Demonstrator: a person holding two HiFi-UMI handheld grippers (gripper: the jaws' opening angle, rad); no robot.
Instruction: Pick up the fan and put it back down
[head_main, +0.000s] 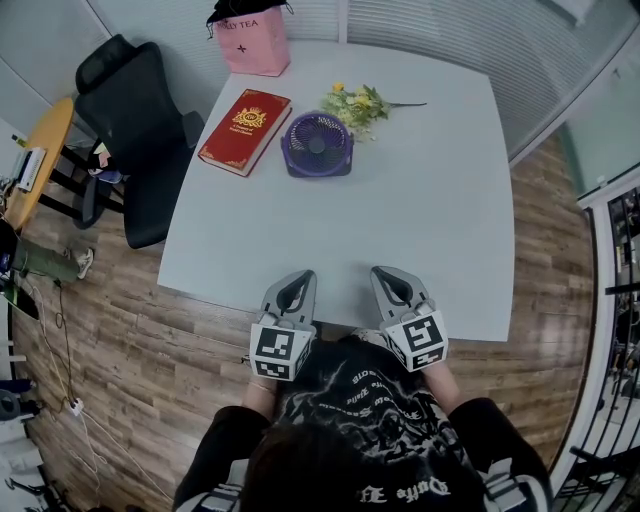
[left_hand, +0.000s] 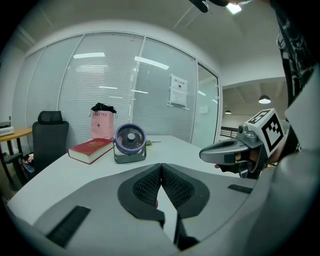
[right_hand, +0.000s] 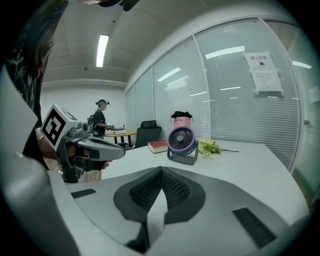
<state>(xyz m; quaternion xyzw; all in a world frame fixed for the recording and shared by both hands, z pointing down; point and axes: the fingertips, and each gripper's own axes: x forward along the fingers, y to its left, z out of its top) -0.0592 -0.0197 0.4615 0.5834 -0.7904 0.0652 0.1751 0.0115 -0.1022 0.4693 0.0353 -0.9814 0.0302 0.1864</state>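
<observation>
The counter (head_main: 440, 220) is smooth, matt white. On the counter, the fan (head_main: 317, 145) looks like purple plastic and the book (head_main: 244, 132) has a glossy red cover. Round the counter, the floor (head_main: 120, 330) is wood-grain plank. The left tool (head_main: 298, 278) and right tool (head_main: 385, 272) are matt grey plastic with ribbed black pads (left_hand: 147, 187).

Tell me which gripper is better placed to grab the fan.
Left, slightly. Both are shut and empty at the near edge of the table, but the left gripper lines up almost straight with the fan, while the right gripper sits further off to its side.
</observation>
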